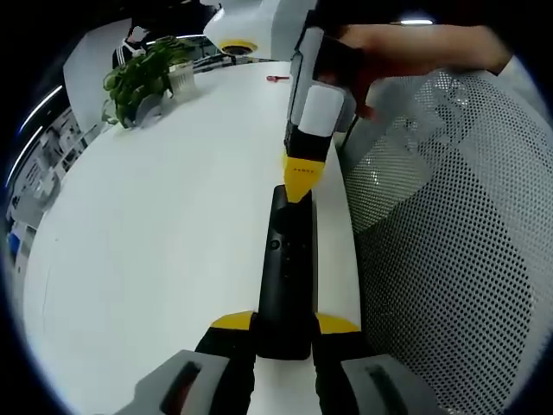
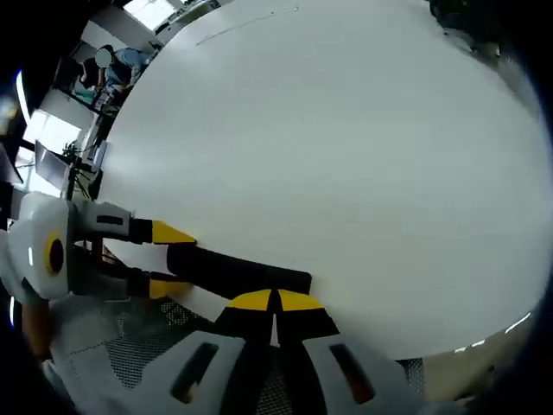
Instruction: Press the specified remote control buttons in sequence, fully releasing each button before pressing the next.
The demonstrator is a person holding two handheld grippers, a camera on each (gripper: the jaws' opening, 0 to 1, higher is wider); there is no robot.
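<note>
Black remote (image 1: 285, 277) lay on the white desk (image 1: 155, 225) near its right edge, long axis running near-to-far. Left claw (image 1: 285, 333) gripped its near end. Right claw (image 1: 299, 186), jaws together, touched its far end.

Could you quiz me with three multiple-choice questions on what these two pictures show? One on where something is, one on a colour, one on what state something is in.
1. Where does the remote control lie?
A. on the mesh chair
B. on the white table, near its edge
C. beside the plant

2. What colour are the tips of the left gripper?
A. yellow
B. red
C. green

3. How do the right gripper's jaws stand?
A. wide open
B. gripping a cup
C. shut together

Answers: 1 B, the table lies under it; 2 A, both tips show yellow; 3 C, the tips meet.
</note>
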